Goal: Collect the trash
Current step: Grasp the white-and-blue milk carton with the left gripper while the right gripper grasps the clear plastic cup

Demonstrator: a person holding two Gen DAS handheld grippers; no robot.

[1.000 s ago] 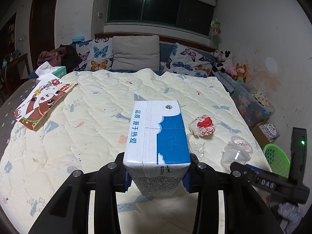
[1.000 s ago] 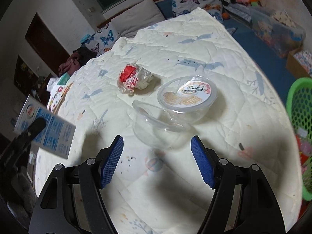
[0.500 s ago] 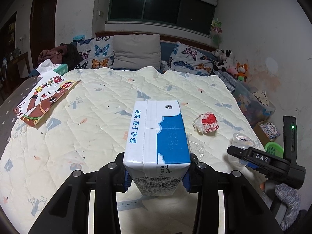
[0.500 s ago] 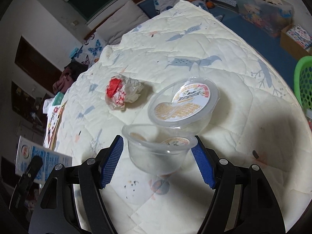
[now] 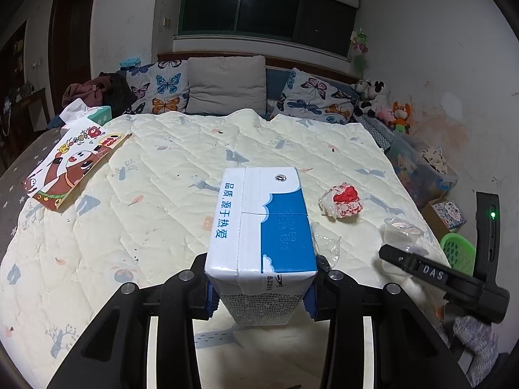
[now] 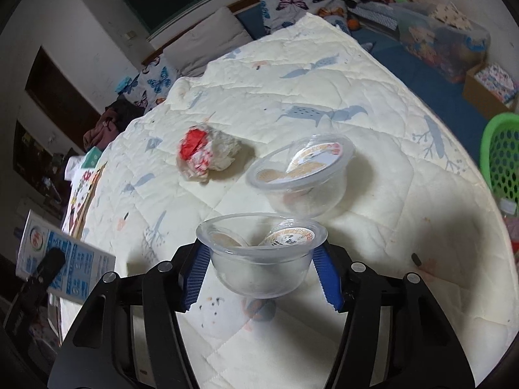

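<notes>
You can read "品质, 源于热爱" on the milk carton [image 5: 259, 227] — and "DAS" on the right claw [image 5: 433, 270].

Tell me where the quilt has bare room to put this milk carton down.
Widest free patch: the quilt between the cartoon picture book and the milk carton in the left gripper. Another lies ahead, toward the grey pillow. The right edge is crowded: crumpled wrapper, clear cup, and a second cup in the closing right gripper.

Second cup [image 6: 300, 175], wrapper [image 6: 207, 154] ahead; quilt [image 6: 324, 74] beyond open.
</notes>
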